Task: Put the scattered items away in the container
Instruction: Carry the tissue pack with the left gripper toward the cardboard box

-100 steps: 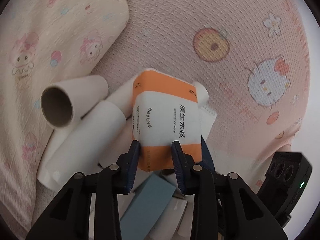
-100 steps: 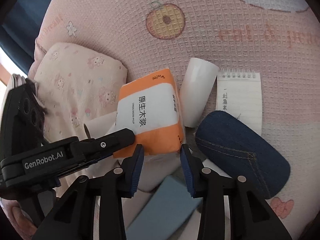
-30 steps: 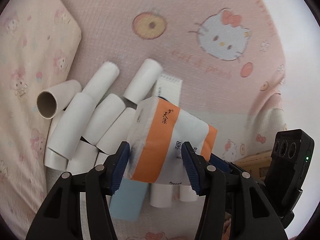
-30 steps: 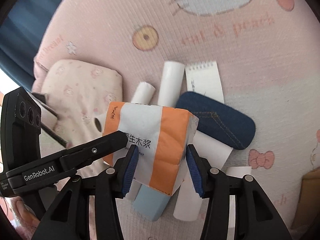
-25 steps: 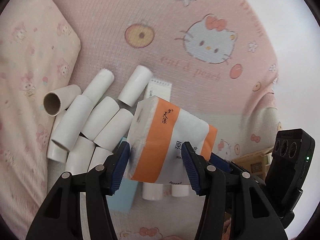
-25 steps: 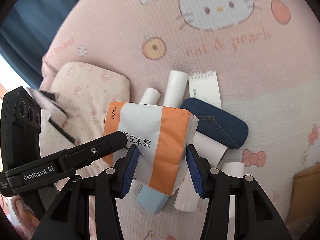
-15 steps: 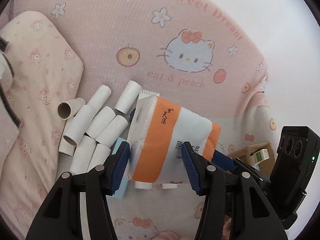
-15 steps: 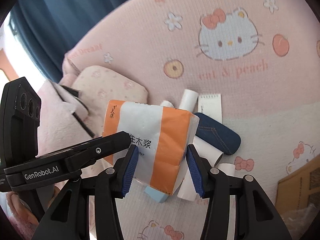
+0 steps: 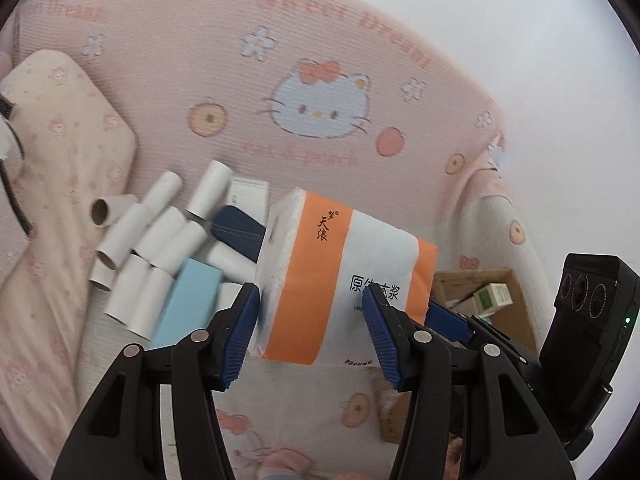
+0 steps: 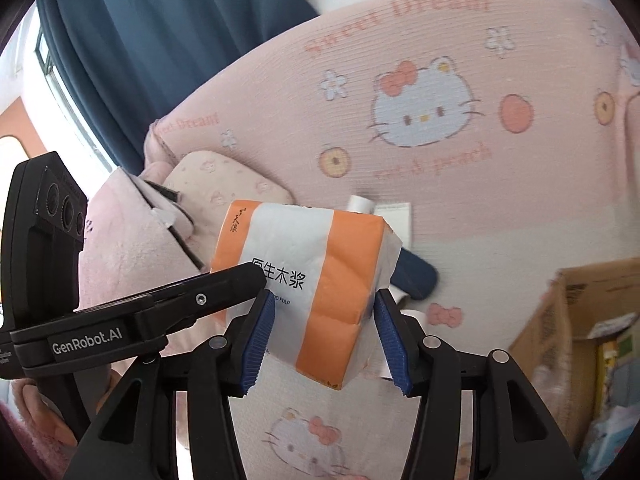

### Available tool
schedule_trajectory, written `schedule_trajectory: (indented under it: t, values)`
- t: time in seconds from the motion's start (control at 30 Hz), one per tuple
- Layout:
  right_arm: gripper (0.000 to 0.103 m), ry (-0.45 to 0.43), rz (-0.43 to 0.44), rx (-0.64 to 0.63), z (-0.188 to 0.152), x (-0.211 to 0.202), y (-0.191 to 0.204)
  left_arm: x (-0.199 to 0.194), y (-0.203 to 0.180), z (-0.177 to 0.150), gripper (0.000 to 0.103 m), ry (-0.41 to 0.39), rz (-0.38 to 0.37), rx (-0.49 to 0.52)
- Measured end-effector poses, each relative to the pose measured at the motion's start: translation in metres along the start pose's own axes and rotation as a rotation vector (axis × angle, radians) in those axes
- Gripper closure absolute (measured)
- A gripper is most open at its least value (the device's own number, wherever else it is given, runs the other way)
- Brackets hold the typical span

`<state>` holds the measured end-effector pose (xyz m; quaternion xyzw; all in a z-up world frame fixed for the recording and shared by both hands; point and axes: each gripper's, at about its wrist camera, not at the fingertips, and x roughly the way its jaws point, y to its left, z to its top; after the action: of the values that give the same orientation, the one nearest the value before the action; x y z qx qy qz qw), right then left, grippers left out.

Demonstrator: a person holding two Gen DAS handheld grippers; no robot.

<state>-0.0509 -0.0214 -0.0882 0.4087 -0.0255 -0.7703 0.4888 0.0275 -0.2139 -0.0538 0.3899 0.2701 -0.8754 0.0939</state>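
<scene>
Here, both of my grippers hold one orange-and-white tissue pack [image 9: 344,280] in the air above a pink cartoon-cat blanket [image 9: 304,60].

Left wrist view, left to right: a pale pillow [image 9: 60,128] lies at the far left edge. Just right of it sits a heap of white cardboard tubes [image 9: 148,248], touching one another. A light blue box [image 9: 188,304] lies at the near right side of the heap. A dark denim pouch [image 9: 240,236] lies beyond the box, and a small notepad [image 9: 248,196] lies just beyond the pouch. My left gripper [image 9: 310,330] grips the pack from its near end, with the blue pads pressed on either side at about mid-width. Right of the pack, an open cardboard box [image 9: 516,292] stands on the floor beside the bed, with a green-and-white carton [image 9: 490,298] in it. The right gripper's body shows at the right edge.

Right wrist view, left to right: a dark blue curtain [image 10: 168,40] hangs at the far left. The left gripper's finger [image 10: 200,300] lies against the pack's left face. My right gripper [image 10: 324,340] clasps the pack [image 10: 304,276] at moderate width, its pads touching the wrapper's sides. The cardboard box [image 10: 560,320] stands at the right, well apart from the pack.
</scene>
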Motion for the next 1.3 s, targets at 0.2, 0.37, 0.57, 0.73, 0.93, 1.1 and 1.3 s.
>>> schedule_trajectory:
  t: [0.2,0.37,0.57,0.73,0.93,1.1,1.3]
  values:
    - [0.048,0.005,-0.050,0.015,0.004,-0.026,-0.041,0.023,-0.043,0.000,0.045,0.021,-0.059,0.019]
    - [0.047,0.004,-0.100,0.072,0.006,-0.053,-0.089,0.052,-0.091,-0.001,0.045,0.071,-0.115,0.076]
    - [0.047,-0.019,-0.142,0.181,0.011,-0.090,-0.141,0.074,-0.143,-0.003,0.045,0.097,-0.155,0.182]
    - [0.047,-0.053,-0.190,0.246,0.018,-0.118,-0.168,0.084,-0.180,-0.005,0.045,0.118,-0.190,0.250]
    - [0.047,-0.043,-0.264,0.286,0.005,-0.149,-0.202,0.125,-0.212,-0.009,0.045,0.223,-0.296,0.169]
    - [0.047,-0.013,-0.330,0.335,-0.011,-0.172,-0.230,0.155,-0.239,-0.031,0.045,0.316,-0.318,0.189]
    - [0.047,0.050,-0.387,0.361,-0.025,-0.183,-0.249,0.177,-0.251,-0.056,0.045,0.420,-0.326,0.159]
